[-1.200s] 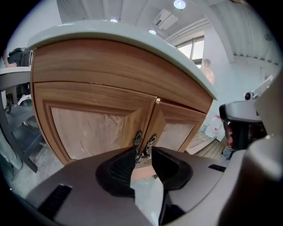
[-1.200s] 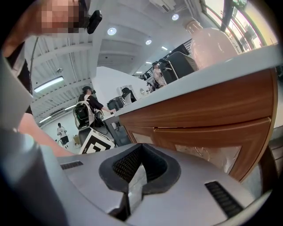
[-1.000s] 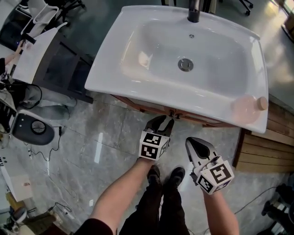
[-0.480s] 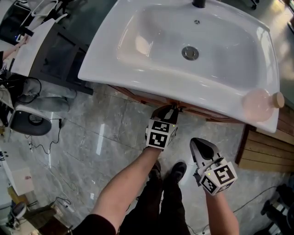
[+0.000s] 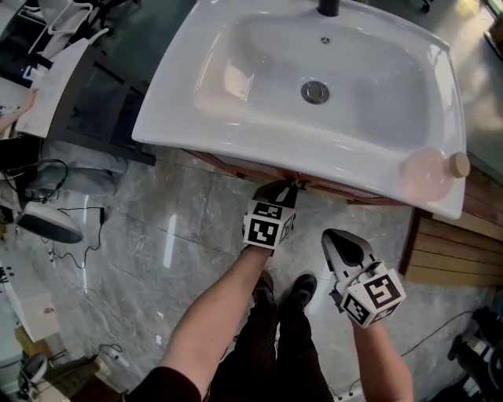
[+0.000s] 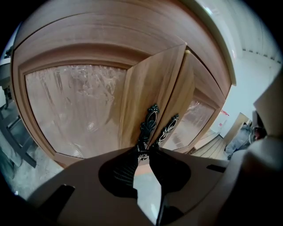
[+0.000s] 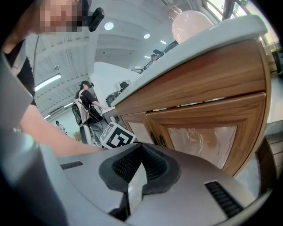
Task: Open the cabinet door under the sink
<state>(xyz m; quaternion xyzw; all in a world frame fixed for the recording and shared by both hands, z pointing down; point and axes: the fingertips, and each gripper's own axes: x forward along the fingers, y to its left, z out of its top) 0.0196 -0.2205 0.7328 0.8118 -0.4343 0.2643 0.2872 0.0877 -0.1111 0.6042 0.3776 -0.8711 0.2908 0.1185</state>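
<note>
The wooden cabinet point(image 5: 338, 189) sits under the white sink point(image 5: 236, 149), its two glass-panelled doors point(image 6: 75, 106) meeting at a pair of ornate dark handles. My left gripper point(image 5: 287, 187) reaches under the sink rim to the door seam. In the left gripper view its jaws have just been closing, and the left gripper point(image 6: 143, 152) now pinches the lower end of the left handle point(image 6: 148, 126). The right handle point(image 6: 169, 128) is free. The left door's edge stands slightly proud of the right one. My right gripper point(image 5: 339, 235) hangs shut and empty to the right, away from the right door point(image 7: 199, 137).
A pink round bottle point(image 5: 428, 171) stands on the sink's right corner and a dark tap point(image 5: 328, 8) at its back. Wooden slats point(image 5: 456, 251) lie on the floor to the right. My shoes point(image 5: 302, 286) stand on the marble floor; cables and a white device point(image 5: 47, 224) lie at left.
My left gripper has moved in and down to the door seam under the sink rim, and its jaws have narrowed onto the handle. The right gripper has stayed put.
</note>
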